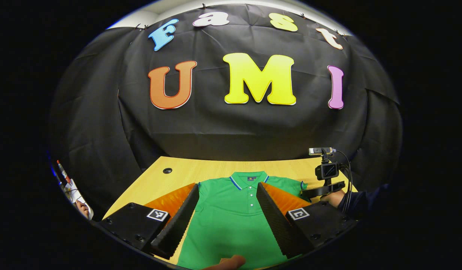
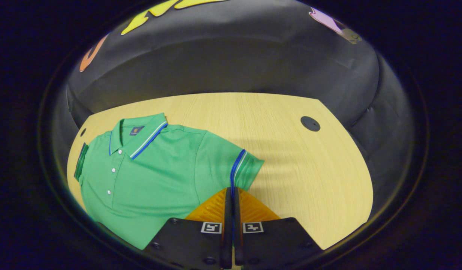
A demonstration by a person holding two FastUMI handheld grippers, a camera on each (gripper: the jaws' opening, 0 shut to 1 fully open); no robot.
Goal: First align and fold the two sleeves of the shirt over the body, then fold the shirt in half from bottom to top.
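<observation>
Green knit fabric covered the middle of a pale wood-grain table [image 2: 290,150], where a short-sleeved polo shirt [image 1: 231,210] lay flat, face up, its long axis running from the near edge to the black cloth wall, collar pointing at the wall. In the left gripper view, the left gripper [image 1: 228,219] hung above the shirt's chest with its ridged fingers spread wide and nothing between them; a blue-and-white-striped collar [image 1: 248,179] and a buttoned placket sat between the fingers farther off. Right of the shirt, a hand [image 1: 332,197] held the other gripper down at the sleeve. In the right gripper view, the right gripper [image 2: 231,198] was pinched closed on the blue-banded cuff of the shirt's sleeve [image 2: 245,167]. A round black grommet [image 2: 310,123] marked the tabletop well apart from the shirt.
</observation>
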